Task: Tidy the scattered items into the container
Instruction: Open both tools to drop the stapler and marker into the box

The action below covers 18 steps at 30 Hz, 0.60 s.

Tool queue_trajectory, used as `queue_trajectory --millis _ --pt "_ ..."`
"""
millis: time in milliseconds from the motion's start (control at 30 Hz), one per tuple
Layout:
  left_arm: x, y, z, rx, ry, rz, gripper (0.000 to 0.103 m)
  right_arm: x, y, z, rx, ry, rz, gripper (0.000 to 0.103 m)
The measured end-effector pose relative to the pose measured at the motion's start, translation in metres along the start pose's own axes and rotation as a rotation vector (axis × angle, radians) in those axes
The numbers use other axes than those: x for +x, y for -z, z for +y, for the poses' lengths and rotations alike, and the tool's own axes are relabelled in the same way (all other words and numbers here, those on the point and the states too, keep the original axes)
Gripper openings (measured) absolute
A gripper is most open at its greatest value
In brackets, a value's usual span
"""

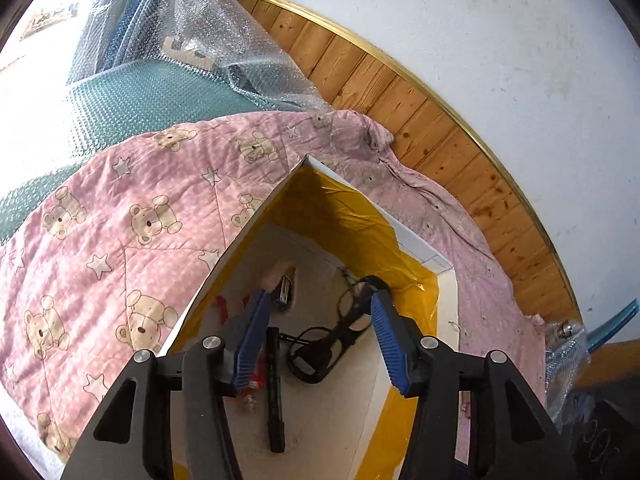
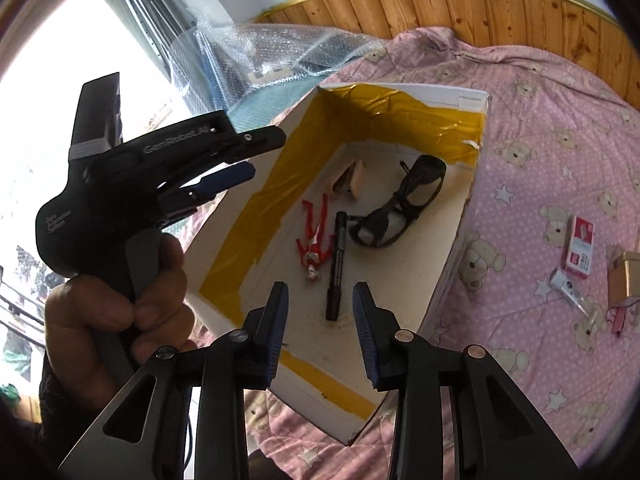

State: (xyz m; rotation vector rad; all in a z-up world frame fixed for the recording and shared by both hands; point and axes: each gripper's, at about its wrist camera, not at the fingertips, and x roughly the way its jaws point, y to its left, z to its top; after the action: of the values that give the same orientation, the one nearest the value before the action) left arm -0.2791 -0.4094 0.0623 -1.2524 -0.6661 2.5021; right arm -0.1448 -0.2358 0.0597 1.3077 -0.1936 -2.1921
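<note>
Right gripper point(image 2: 320, 332) at lower centre, jaws apart, empty, above white yellow-taped cardboard box point(image 2: 460, 248) holding black glasses point(image 2: 400, 216), black marker pen point(image 2: 335, 268), red figurine point(image 2: 316, 240). Left gripper point(image 1: 316, 340) likewise apart over the box; small red-and-white carton point(image 2: 579, 246) lies on the pink quilt point(image 2: 540, 184) at right.

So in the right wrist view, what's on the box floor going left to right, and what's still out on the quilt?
Red figure → black marker → black glasses; then out on the quilt: red-and-white packet, gold box.

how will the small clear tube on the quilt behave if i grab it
The tube is round and glossy, so it may roll or slip between the pads. It looks small and light, and the soft quilt may give under a push.
</note>
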Motion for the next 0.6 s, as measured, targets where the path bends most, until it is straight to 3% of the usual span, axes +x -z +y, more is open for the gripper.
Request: queue_trajectory --millis 233,600 --pt "-0.034 0.024 -0.001 0.028 -0.029 -0.012 0.059 -0.007 0.004 -0.004 0.037 -0.026 0.002 0.037" --pt "-0.047 0.054 -0.038 0.108 0.018 0.035 0.059 -0.039 0.015 -0.010 0.062 -0.009 -0.066 0.037"
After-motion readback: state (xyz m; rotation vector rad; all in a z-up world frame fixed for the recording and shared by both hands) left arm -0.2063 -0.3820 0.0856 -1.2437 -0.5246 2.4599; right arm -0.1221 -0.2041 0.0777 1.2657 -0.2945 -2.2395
